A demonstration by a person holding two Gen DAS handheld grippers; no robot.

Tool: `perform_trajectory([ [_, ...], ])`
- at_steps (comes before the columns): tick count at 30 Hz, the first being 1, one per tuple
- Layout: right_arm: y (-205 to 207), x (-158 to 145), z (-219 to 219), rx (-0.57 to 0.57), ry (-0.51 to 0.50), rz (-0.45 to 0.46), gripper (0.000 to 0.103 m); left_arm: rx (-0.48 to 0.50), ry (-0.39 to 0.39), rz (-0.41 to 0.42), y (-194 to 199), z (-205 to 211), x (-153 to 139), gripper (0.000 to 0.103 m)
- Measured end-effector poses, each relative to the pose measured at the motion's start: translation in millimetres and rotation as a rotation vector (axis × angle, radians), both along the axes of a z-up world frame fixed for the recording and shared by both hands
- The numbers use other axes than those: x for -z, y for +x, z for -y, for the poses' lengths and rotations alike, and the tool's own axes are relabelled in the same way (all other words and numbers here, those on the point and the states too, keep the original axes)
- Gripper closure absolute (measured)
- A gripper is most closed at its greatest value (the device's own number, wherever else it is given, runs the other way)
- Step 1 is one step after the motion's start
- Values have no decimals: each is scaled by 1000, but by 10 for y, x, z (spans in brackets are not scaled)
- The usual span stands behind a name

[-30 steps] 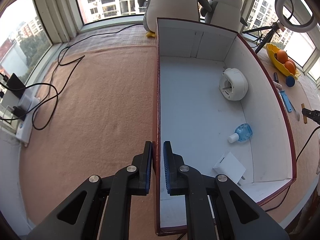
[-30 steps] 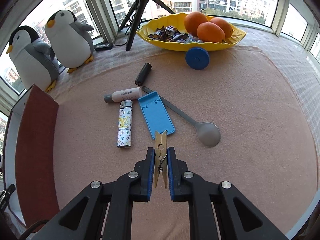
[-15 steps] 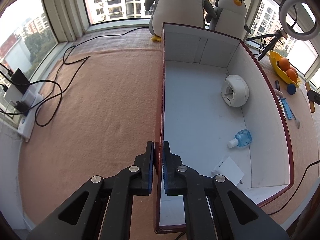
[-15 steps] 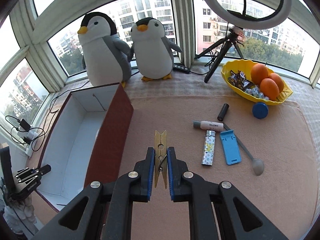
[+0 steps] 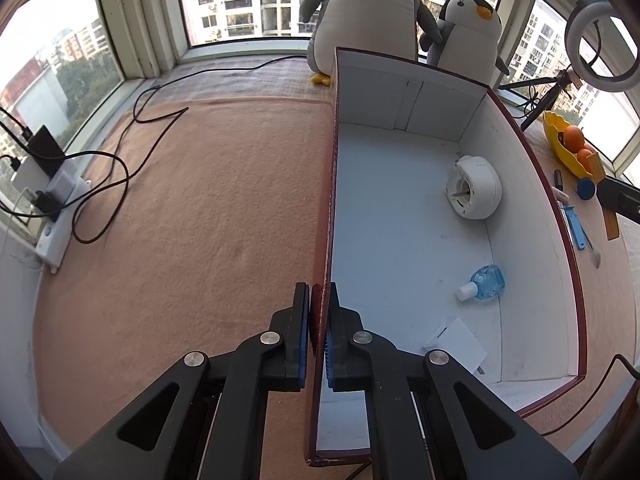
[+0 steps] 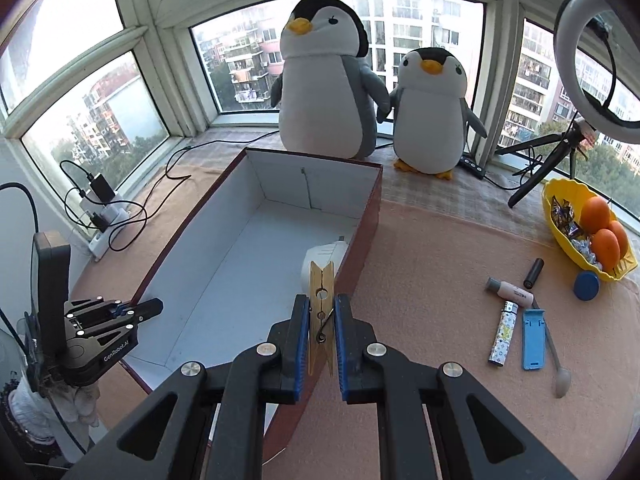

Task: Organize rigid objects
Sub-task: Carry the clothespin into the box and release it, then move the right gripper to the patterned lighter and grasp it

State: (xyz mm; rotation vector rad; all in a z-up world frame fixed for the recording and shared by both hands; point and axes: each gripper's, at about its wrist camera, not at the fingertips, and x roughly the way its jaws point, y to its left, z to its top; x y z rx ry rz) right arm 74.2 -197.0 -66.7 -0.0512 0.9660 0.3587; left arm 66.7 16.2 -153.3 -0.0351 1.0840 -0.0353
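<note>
A: How is the right gripper (image 6: 321, 334) set?

B: It is closed on a pale wooden clothespin (image 6: 321, 316), pinched across its flat sides at the spring. The clothespin is held above the near wall of the red-brown cardboard box with white lining (image 6: 224, 252). The left gripper (image 5: 319, 334) is clamped on the box's opposite wall.

A: How is the step best done?

B: By judgement, the clothespin should be carried past the rim, over bare floor, and lowered before release; the white round device (image 5: 473, 187) should be avoided.

A: And the clothespin's axis?

B: Its long axis is aligned with the fingers, the notched end pointing forward towards the two plush penguins (image 6: 326, 80).
</note>
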Motion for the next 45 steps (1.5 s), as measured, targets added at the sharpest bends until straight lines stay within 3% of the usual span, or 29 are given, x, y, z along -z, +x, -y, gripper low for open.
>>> perform_trajectory([
  [11,-69,123,-411,-128,-37,-16,92,-18,0,3,-11,-7,3,98],
  [21,-109,145,-508,-160,-39,-18,91,-17,1,3,-16,-10,-3,98],
  [23,-112,137,-498,-156,-36,-15,82,-15,2,3,-17,-8,-2,98],
  [25,-114,117,-471,-144,-27,-8,62,-13,2,2,-17,-10,-3,98],
  [27,-118,101,-452,-138,-22,-2,56,-10,3,1,-17,-9,-4,98],
  [34,-133,79,-359,-104,-14,5,47,0,4,-1,-15,1,-6,98],
  [45,-169,75,97,21,25,16,46,25,22,-10,4,21,-5,98],
])
